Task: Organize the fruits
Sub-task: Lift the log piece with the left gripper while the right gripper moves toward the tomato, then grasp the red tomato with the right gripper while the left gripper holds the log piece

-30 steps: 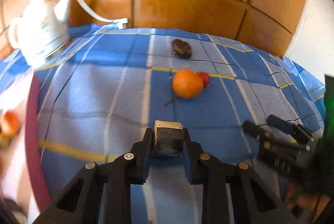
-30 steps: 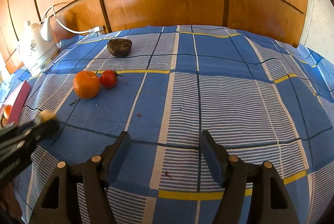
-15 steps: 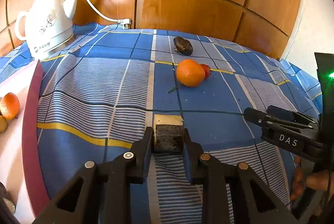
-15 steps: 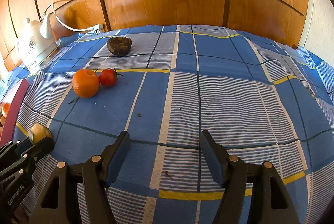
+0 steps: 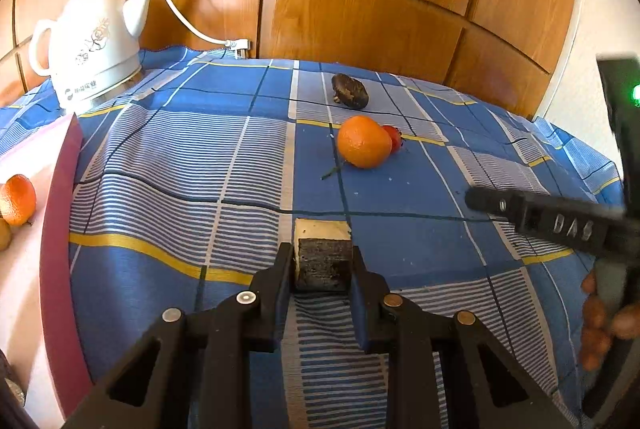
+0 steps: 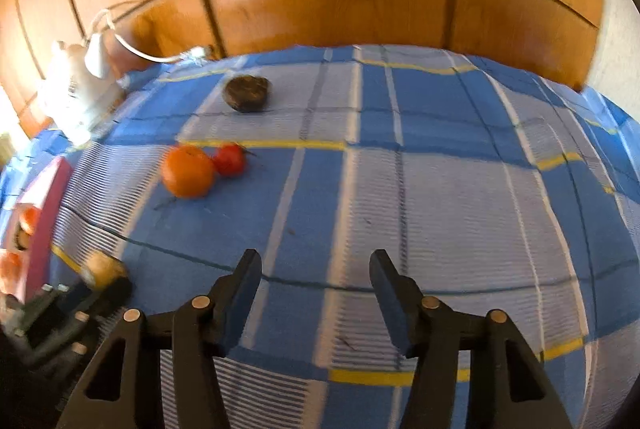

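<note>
My left gripper (image 5: pixel 322 257) is shut on a small block (image 5: pixel 322 229), pale on top and dark on its side, held low over the blue checked tablecloth (image 5: pixel 180 165). Further back lie an orange (image 5: pixel 364 141) with a red tomato (image 5: pixel 394 137) touching it, and behind them a dark brown fruit (image 5: pixel 350 91). My right gripper (image 6: pixel 316 261) hovers over bare cloth, its jaws closing with nothing between them. The right wrist view, blurred, shows the orange (image 6: pixel 188 171), tomato (image 6: pixel 229 159), dark fruit (image 6: pixel 246 93) and the left gripper (image 6: pixel 108 281) with its block at lower left.
A pink tray (image 5: pixel 60 229) at the left edge holds another orange (image 5: pixel 16 199). A white kettle (image 5: pixel 92 49) with a white cable (image 5: pixel 192 29) stands at the back left against the wooden panel wall (image 5: pixel 360 9). The right gripper's finger (image 5: pixel 520 205) and a hand reach in from the right.
The right gripper's jaws have come closer together, and its view has become blurred. The left gripper keeps its hold on the block; its view has tilted slightly up.
</note>
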`<state>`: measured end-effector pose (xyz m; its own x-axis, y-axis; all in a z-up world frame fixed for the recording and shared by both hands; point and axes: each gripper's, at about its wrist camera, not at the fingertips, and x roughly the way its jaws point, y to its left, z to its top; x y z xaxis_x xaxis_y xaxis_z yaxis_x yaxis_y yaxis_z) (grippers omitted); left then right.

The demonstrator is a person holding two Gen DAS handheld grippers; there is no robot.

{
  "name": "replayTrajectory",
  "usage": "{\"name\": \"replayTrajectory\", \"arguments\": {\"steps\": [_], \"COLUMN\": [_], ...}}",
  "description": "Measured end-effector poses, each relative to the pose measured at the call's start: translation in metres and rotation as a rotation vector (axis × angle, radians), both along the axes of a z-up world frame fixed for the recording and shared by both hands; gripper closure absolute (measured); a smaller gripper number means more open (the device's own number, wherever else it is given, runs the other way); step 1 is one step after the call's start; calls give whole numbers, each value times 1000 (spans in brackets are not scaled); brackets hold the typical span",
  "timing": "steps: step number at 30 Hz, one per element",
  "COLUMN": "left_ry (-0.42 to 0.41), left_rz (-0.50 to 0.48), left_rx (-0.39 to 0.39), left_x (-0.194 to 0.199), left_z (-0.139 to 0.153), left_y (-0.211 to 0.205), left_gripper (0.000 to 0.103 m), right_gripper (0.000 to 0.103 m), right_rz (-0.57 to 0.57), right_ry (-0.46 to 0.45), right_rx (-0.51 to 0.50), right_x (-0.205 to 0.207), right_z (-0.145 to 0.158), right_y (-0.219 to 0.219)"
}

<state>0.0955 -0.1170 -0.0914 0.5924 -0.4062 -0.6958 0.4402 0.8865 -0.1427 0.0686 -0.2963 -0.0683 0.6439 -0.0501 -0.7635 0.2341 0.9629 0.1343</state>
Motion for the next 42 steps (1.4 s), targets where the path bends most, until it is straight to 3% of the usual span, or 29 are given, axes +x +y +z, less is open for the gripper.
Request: {"name": "replayTrajectory", "arguments": {"steps": [8, 14, 24, 28, 35, 38, 42], "left_ry": [2, 0, 3, 2, 2, 3, 2], "left_rz": [0, 0, -3, -5, -5, -6, -6], "left_rx": [-8, -14, -32, -32, -34, -35, -35], "left_x": [1, 0, 1, 2, 2, 2, 1], "left_z": [0, 0, -1, -2, -2, -2, -2], "left_y": [1, 1, 4, 4, 4, 4, 3], "left_gripper": [77, 77, 77, 77, 77, 77, 77], "right_gripper": [46, 46, 43, 43, 44, 55, 67], "right_rz": [120, 153, 128, 108, 285, 257, 134], "right_ry": [-43, -31, 83, 69, 166, 187, 198], "right_rx": [42, 103, 91, 107, 141, 156, 323], "right_x": [39, 94, 177, 177, 143, 129, 121], "right_z": [35, 49, 20, 21, 19, 15, 5], "right_y": [10, 10, 5, -2, 9, 3, -18]}}
